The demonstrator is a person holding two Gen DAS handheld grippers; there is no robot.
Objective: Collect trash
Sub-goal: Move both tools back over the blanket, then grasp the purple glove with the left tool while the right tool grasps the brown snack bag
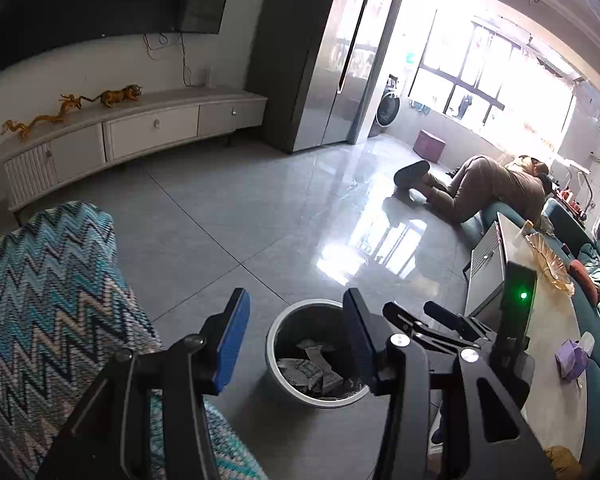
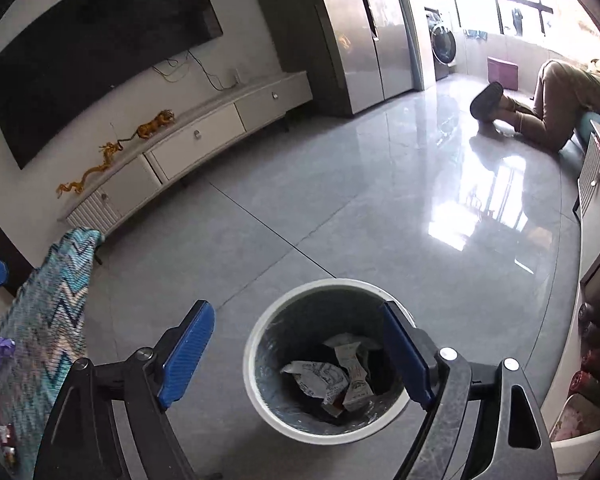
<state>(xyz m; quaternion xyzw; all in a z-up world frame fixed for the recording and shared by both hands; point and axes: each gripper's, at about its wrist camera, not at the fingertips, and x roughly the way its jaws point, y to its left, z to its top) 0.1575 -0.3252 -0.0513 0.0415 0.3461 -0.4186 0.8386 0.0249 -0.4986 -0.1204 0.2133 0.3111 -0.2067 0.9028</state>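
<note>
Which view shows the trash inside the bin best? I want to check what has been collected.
The right wrist view: it looks down into the bin, showing the crumpled printed papers unobstructed. In the left wrist view, the papers are smaller and partly hidden by the left gripper.

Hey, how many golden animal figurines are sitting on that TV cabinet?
2. A long dragon lies toward the cabinet's left end, and a tiger stands just right of it, under the TV. None appear hidden.
</note>
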